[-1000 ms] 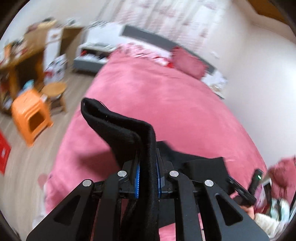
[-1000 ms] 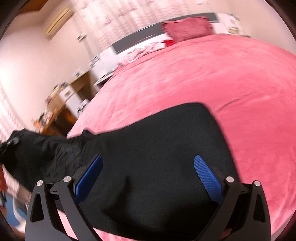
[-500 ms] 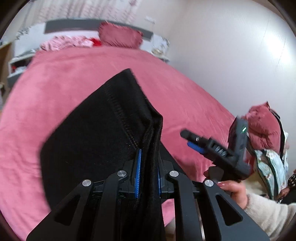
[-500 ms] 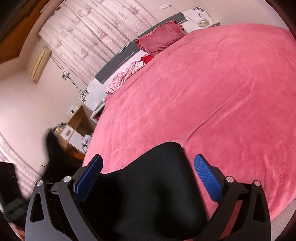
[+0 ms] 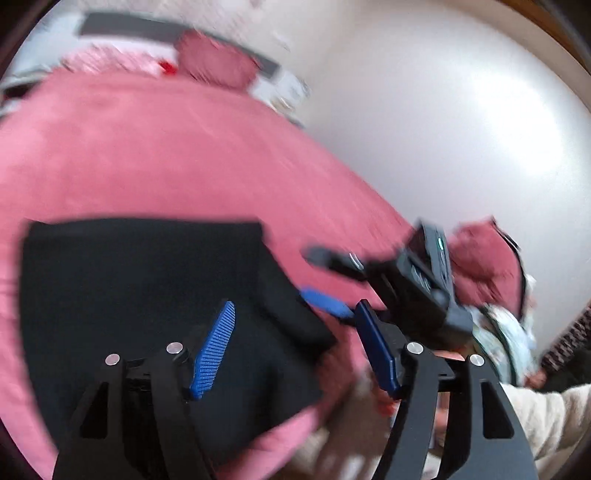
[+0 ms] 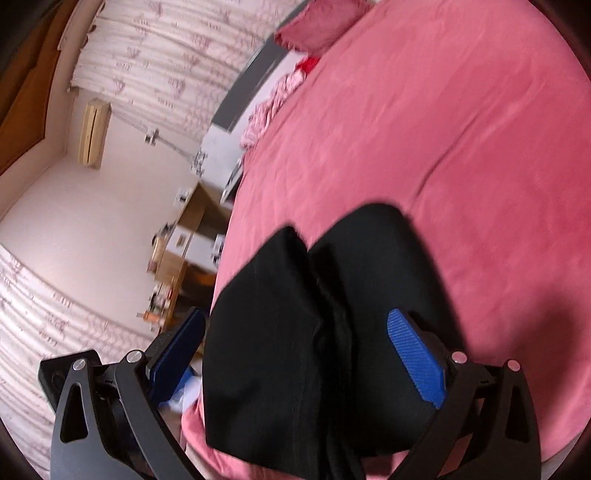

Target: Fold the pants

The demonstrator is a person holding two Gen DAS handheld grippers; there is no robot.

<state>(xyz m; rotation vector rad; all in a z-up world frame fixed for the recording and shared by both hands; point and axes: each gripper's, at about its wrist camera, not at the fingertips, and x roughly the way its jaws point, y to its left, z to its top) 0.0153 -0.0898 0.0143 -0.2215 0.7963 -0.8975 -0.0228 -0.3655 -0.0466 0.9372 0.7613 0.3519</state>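
The black pants [image 5: 140,295] lie folded in a thick bundle near the front edge of the pink bed [image 5: 147,155]. My left gripper [image 5: 299,354] is open and empty just above the bundle's right end. In the right wrist view the pants [image 6: 317,332] show as two stacked folds with a crease down the middle. My right gripper [image 6: 295,358] is open and empty, its blue pads apart on either side of the bundle. The right gripper also shows in the left wrist view [image 5: 388,280], hovering off the bed's right edge.
A dark pink pillow [image 6: 314,29] and a pink patterned cloth [image 6: 273,103] lie at the head of the bed. A pink bag [image 5: 484,266] stands right of the bed by the white wall. Wooden furniture and boxes [image 6: 184,243] stand left of the bed.
My left gripper carried the pants' end over the bundle, laid it down and opened. The pants now lie folded in a shorter stack. My right gripper stayed open.
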